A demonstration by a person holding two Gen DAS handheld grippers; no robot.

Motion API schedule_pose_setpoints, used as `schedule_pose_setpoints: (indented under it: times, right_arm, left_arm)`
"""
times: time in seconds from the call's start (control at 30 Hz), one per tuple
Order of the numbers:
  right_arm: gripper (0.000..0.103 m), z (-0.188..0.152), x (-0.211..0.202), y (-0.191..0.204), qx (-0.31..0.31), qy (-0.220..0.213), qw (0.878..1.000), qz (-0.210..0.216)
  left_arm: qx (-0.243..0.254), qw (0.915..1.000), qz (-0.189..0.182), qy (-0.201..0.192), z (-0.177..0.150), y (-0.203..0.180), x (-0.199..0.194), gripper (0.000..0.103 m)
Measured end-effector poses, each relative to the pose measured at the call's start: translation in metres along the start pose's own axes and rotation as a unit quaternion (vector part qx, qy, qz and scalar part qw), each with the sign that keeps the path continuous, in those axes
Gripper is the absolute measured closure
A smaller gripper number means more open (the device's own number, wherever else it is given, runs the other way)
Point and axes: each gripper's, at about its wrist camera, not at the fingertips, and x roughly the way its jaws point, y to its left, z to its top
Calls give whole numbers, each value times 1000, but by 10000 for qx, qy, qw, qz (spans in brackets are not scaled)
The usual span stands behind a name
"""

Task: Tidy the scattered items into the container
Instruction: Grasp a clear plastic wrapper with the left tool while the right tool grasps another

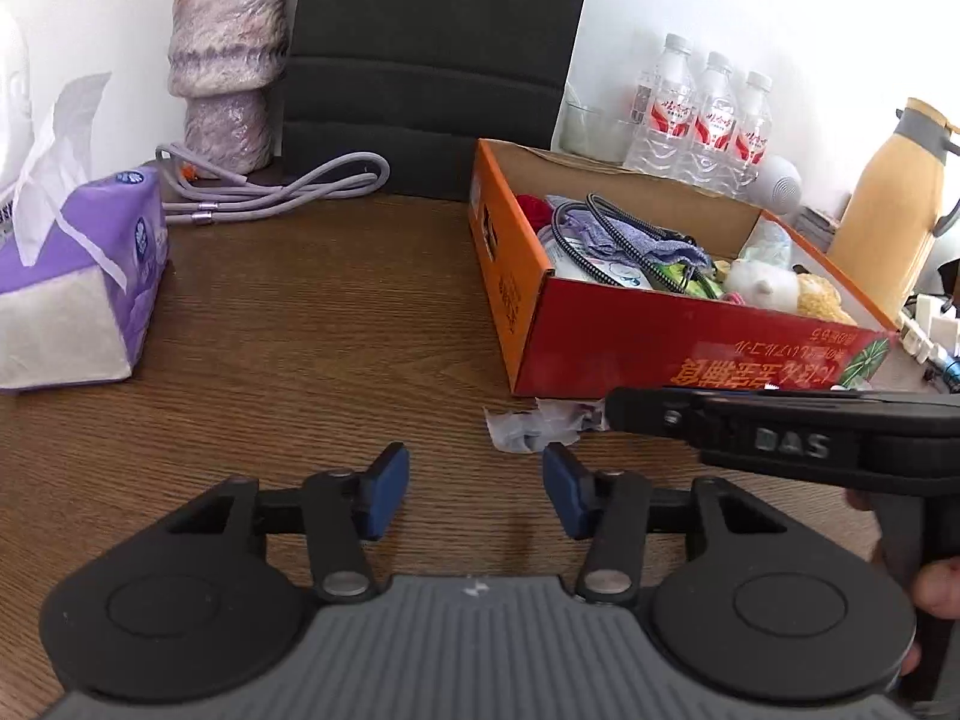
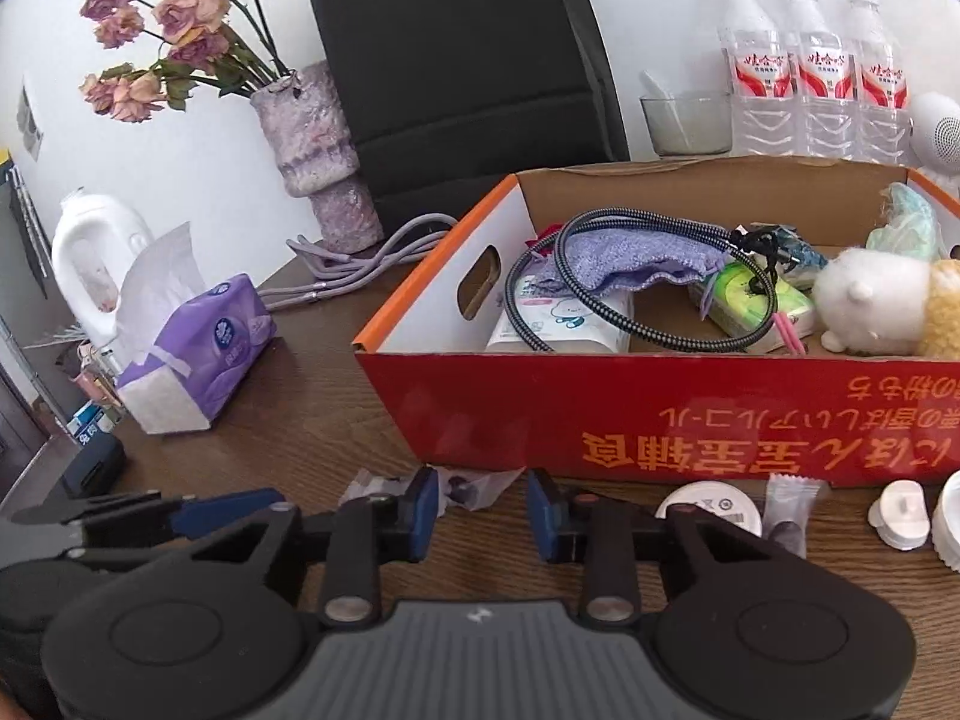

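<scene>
Wood-grain table fills the left wrist view, with a white wall and a black chair back at the far side. 1 red cardboard box stands at right, already loaded with a braided cable, a purple cloth and a white plush. 1 crumpled wrapper lies on the table just beside the box's near left corner. The left gripper hovers near it, pads apart, holding nothing. The right gripper body enters from the right, above the wrapper. Also counted: 1 purple tissue pack at far left, 1 lilac cable, 3 water bottles, 1 yellow flask.

Right wrist view: the same box sits at centre right. The right gripper has its pads spread and empty, bracketing the wrapper, which lies at the fingertips. Near the box front wall lie 1 round white lid, 1 small sealed sachet and 2 white caps at far right; 4 small items plus the wrapper remain outside.

Risk assessment: the wrapper is thin and flat, so closing pads may slide over it or pinch only an edge, letting it drop short of the box. Both grippers converge on 1 spot; contact between them is possible. A low lift may catch the box wall.
</scene>
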Motion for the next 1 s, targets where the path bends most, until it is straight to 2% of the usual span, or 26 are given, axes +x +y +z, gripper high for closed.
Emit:
schedule_pose_setpoints:
  times: [0.03, 0.07, 0.1, 0.17, 0.33, 0.4, 0.5, 0.63, 0.77, 0.8, 0.83, 0.87, 0.93, 1.0]
  right_arm:
    - [78, 0, 3, 0, 52, 11, 10000, 47]
    - [92, 0, 6, 0, 68, 56, 10000, 26]
    - [100, -1, 8, 1, 66, 66, 10000, -12]
    - [102, -5, 6, 4, -20, -89, 9999, -94]
    - [103, -3, -20, -6, 13, -375, 9991, -192]
    - [102, -3, -27, -10, -42, -341, 9994, -91]
    - [91, -7, -29, -5, -385, -306, 9986, 177]
    - [79, -9, -16, 11, -856, -17, 9957, 352]
    - [75, -8, 5, 24, -1281, 93, 9915, 214]
    - [71, -7, 9, 26, -1372, 104, 9904, 154]
    - [59, -6, 14, 26, -1438, 139, 9894, 117]
    - [53, -6, 18, 26, -1472, 195, 9888, 127]
    - [55, -6, 21, 23, -1482, 150, 9888, 128]
    - [70, -5, 21, 21, -1438, 130, 9894, 137]
  left_arm:
    - [-12, 10000, -54, 1, 0, 2, 1, 52]
    - [-27, 10000, -83, 35, 2, 3, 3, 54]
    - [-27, 9999, -96, 67, 3, 4, 4, 60]
    - [-87, 9998, -150, 123, 7, 4, 8, 67]
    - [-181, 9992, -250, 249, 11, 4, 18, 76]
    - [-242, 9991, -228, 261, 14, 4, 22, 82]
    - [-379, 9988, -237, 216, 17, 8, 24, 93]
    - [-452, 9984, -306, 130, 15, 11, 20, 97]
    - [-384, 9990, -201, -100, 17, 9, 8, 99]
    - [-383, 9990, -187, -135, 17, 9, 5, 99]
    - [-371, 9990, -175, -162, 17, 9, 3, 99]
    - [-355, 9991, -150, -183, 17, 9, 1, 99]
    - [-305, 9993, -132, -194, 15, 8, -2, 99]
    - [-295, 9993, -126, -175, 14, 8, -3, 99]
